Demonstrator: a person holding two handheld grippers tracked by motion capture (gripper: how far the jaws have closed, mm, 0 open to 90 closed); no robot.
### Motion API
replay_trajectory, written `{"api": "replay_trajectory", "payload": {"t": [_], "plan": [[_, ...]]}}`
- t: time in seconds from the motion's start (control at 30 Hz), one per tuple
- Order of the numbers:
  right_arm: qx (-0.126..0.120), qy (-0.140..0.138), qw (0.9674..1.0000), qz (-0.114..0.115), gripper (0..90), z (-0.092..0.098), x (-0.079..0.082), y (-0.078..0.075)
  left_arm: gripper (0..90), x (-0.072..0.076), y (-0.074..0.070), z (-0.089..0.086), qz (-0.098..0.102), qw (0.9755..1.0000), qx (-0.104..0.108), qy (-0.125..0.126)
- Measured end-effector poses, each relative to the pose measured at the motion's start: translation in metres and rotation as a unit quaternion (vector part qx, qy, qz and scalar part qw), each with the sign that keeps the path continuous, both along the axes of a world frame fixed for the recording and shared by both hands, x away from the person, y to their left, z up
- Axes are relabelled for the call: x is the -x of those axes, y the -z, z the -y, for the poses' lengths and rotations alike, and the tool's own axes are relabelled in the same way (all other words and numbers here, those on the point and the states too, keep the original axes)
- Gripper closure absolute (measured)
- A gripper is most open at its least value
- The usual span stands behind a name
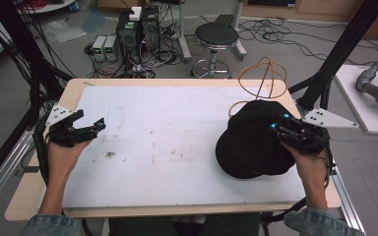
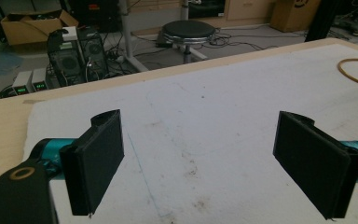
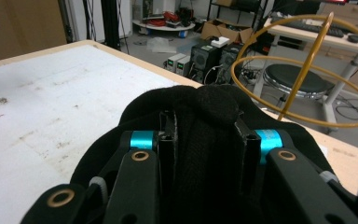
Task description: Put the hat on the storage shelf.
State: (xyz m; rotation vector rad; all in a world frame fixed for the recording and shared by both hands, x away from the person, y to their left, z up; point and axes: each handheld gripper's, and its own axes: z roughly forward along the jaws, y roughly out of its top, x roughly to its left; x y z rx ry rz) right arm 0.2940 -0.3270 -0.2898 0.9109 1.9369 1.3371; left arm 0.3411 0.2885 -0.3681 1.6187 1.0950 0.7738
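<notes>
The black fabric cap with its rounded crown and curved brim sits at the right side of the white-covered wooden counter, the brim turned toward the middle of the counter and the person's edge. The right claw comes in from the right edge and is clamped on a bunched fold of the cap's crown; in the right gripper view the two black jaws stand close together with a ridge of dark cloth pinched between them, and the cap spreads out below and around the claw. Whether the brim rests on the white surface or hangs just above it cannot be told. Just behind the cap, toward the far right corner of the counter, stands a round frame of thin amber-yellow hoops, which also rises beyond the cap in the right gripper view. The left claw is at the left edge of the counter, well apart from the cap, its jaws spread wide with nothing but bare white surface between them in the left gripper view.
</notes>
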Motion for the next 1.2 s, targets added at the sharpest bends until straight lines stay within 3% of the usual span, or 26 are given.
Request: {"api": "replay_trajectory", "payload": {"t": [0.4,1.03,1.2], "plan": [[0.004,-0.002,0.9998,0.02,70.0,-0.005,0.005,-0.022,16.4,0.001,-0.001,-0.001,0.002,1.0,0.002,-0.002],[0.002,-0.007,0.9985,0.055,70.0,-0.009,-0.007,-0.064,16.4,0.0,0.0,-0.001,0.0,1.0,-0.001,-0.003],[-0.009,-0.006,0.9982,0.06,70.0,-0.009,-0.012,-0.074,16.4,0.0,0.0,-0.002,-0.001,1.0,-0.001,-0.003]]}}
